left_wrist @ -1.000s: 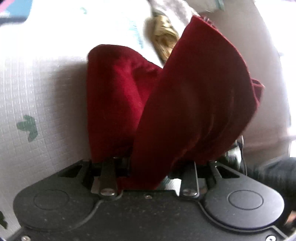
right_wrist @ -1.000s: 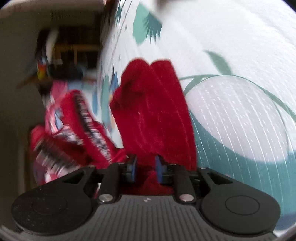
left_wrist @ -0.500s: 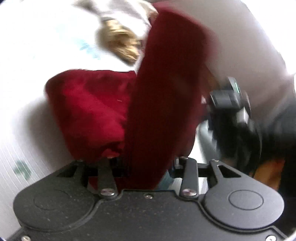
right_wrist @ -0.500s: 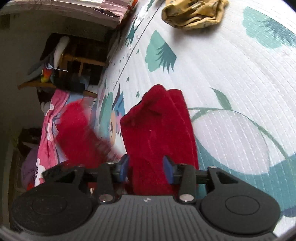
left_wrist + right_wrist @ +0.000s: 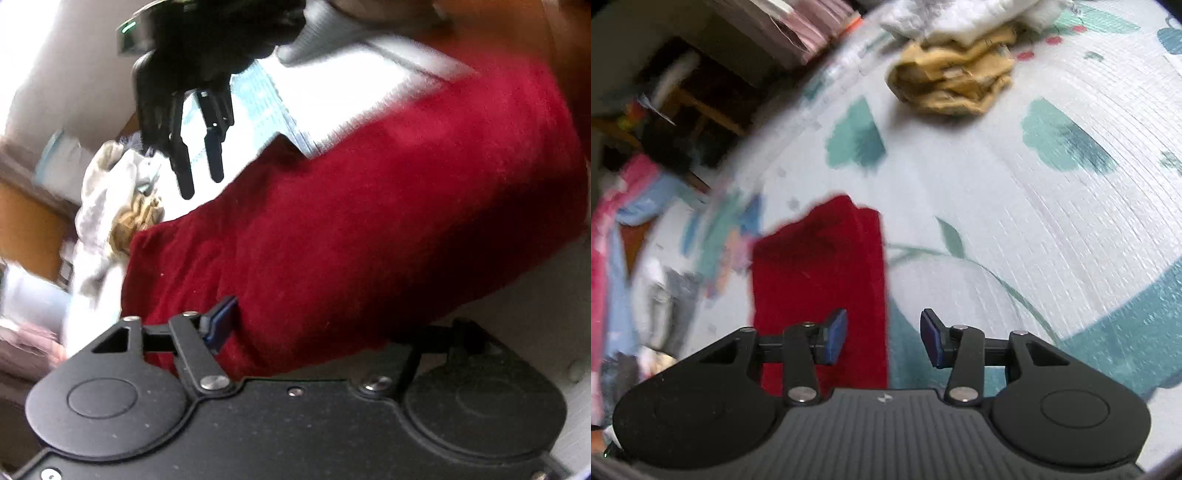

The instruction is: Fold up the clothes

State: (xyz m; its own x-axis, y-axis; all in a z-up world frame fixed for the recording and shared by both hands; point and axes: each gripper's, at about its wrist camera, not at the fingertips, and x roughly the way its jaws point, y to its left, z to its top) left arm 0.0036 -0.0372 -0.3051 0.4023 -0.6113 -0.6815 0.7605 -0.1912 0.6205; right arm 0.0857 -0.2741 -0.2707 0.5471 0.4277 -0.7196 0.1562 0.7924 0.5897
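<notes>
Fingers of our right gripper [image 5: 882, 338] stand wide apart over the red garment [image 5: 820, 280] on the patterned mat [image 5: 1052, 236]. Our left gripper [image 5: 332, 325] is buried in red cloth, its grip unclear. Farther off lies a yellow garment [image 5: 953, 81].

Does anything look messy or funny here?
Yes. The red cloth lies neatly folded on the mat, but the yellow cloth behind it is a crumpled heap, pushed against a rumpled white pile. Those are not folded.
</notes>
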